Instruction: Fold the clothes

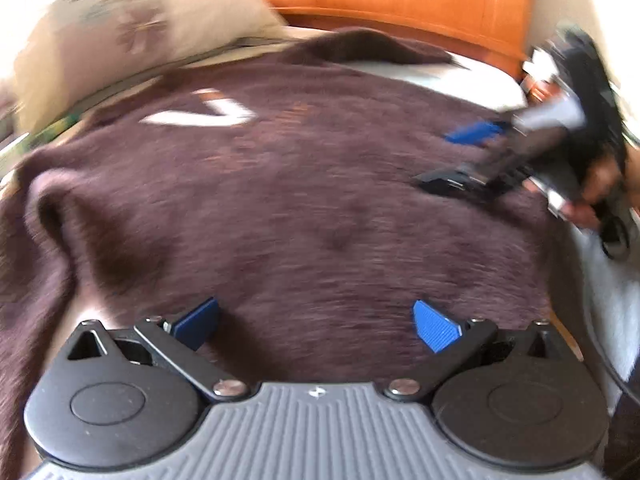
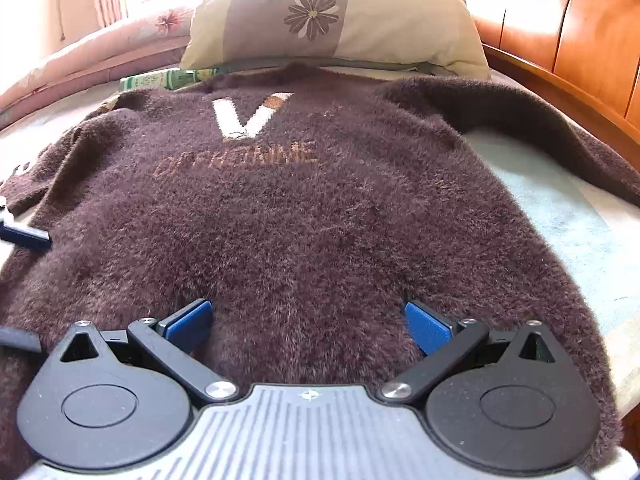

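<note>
Brown fuzzy sweater (image 2: 304,216) lies flat, long way toward twelve o'clock. Both grippers, left (image 1: 316,326) and right (image 2: 308,322), gape wide, empty, over its near hem.

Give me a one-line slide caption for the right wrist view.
Right tool open above the hem of a brown sweater spread flat on the bed, collar toward the flowered pillow.

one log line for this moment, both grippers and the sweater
left gripper open, empty | right gripper open, empty | brown sweater spread flat on bed, unfolded | pillow beyond collar
</note>
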`<state>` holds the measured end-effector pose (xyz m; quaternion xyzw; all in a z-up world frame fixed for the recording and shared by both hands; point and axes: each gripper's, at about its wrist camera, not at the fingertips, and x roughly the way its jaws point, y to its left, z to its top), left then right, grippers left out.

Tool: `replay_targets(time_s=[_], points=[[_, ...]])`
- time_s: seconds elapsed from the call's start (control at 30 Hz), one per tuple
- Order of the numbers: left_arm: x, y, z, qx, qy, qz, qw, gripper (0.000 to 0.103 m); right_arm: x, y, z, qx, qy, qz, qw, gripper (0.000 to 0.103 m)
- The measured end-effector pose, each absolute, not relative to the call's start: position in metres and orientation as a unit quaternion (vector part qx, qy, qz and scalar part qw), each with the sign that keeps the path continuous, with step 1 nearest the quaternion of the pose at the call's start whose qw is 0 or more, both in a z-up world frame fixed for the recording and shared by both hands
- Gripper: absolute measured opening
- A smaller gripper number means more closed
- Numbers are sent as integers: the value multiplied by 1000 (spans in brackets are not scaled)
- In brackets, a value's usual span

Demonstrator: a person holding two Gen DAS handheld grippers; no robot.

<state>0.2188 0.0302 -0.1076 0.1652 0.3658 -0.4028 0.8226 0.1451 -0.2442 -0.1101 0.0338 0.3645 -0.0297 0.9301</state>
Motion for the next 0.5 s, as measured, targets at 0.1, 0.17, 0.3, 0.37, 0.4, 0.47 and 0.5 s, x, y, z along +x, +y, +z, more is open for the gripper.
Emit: replay_targets(time_s=[0.1,0.17,0.3,0.37,0.4,0.47,0.5], points=[[222,31,-98,149,353,-396,834,102,142,-244,-111,33,361,-29,931,103],[220,21,-94,148,340,-408,834,102,142,-243,-111,32,358,-34,933,103],[215,-1,-86,144,314,-432,833,102,143,-241,-112,31,356,-41,933,103],[215,-14,-90,147,321,-435,829,102,143,-241,-112,31,356,-41,933,103],[215,-20,-94,147,331,-438,823,102,143,-241,-113,31,355,-41,933,103],[214,-28,-102,152,354,-443,809,102,143,-241,-113,31,354,-40,934,103],[213,-31,-106,159,362,-445,804,102,143,-241,-113,31,354,-40,934,103]])
